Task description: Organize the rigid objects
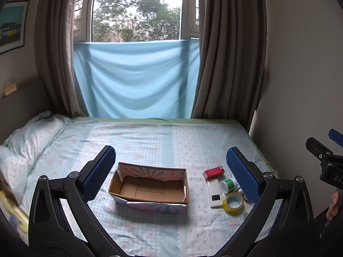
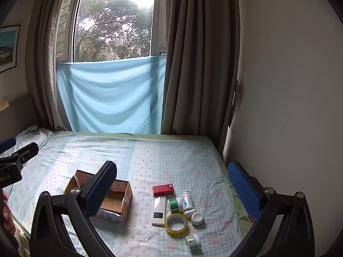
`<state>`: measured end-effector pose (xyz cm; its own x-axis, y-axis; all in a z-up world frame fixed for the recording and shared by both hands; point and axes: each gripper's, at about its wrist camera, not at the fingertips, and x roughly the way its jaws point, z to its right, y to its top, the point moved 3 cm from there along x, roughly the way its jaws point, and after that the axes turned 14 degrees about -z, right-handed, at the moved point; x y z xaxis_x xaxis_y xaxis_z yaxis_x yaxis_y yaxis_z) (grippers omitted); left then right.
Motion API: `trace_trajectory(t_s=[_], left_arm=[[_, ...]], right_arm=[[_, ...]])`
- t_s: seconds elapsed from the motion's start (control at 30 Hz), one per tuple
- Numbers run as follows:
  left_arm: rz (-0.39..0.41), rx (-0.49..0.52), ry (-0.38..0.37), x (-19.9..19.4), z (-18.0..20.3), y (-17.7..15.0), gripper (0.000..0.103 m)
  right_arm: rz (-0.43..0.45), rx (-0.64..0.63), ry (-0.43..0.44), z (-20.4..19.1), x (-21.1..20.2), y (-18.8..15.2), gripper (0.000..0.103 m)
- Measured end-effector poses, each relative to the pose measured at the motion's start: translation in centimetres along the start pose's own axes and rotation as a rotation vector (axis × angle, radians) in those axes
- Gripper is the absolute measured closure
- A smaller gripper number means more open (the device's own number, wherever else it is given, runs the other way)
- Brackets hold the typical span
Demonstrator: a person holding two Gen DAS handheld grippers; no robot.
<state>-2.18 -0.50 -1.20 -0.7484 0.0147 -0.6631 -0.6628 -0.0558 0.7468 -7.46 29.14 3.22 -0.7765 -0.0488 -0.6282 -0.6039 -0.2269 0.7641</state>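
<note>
An open, empty cardboard box (image 1: 150, 187) lies on the bed; it also shows in the right wrist view (image 2: 116, 201). To its right lie a red box (image 2: 163, 189), a white remote (image 2: 159, 211), a green-labelled bottle (image 2: 174, 204), a white bottle (image 2: 187, 201), a yellow tape roll (image 2: 176, 223), a small white jar (image 2: 197, 218) and a green-white jar (image 2: 194, 242). My left gripper (image 1: 170, 174) is open and empty, above the box. My right gripper (image 2: 171, 192) is open and empty, above the small items.
The bed (image 2: 150, 156) has a checked blue sheet. A pillow (image 1: 27, 139) lies at the left. A wall (image 2: 289, 107) runs along the bed's right edge. Curtains (image 1: 231, 64) and a blue cloth (image 1: 137, 79) hang behind the bed.
</note>
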Motion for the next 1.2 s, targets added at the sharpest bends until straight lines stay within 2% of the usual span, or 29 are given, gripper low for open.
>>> trace_trajectory(t_s=[1.2], left_arm=[[0.005, -0.003, 0.02, -0.87, 0.67, -0.31, 0.0]], right_arm=[[0.015, 0.039, -0.006, 0.77, -0.65, -0.37, 0.0]])
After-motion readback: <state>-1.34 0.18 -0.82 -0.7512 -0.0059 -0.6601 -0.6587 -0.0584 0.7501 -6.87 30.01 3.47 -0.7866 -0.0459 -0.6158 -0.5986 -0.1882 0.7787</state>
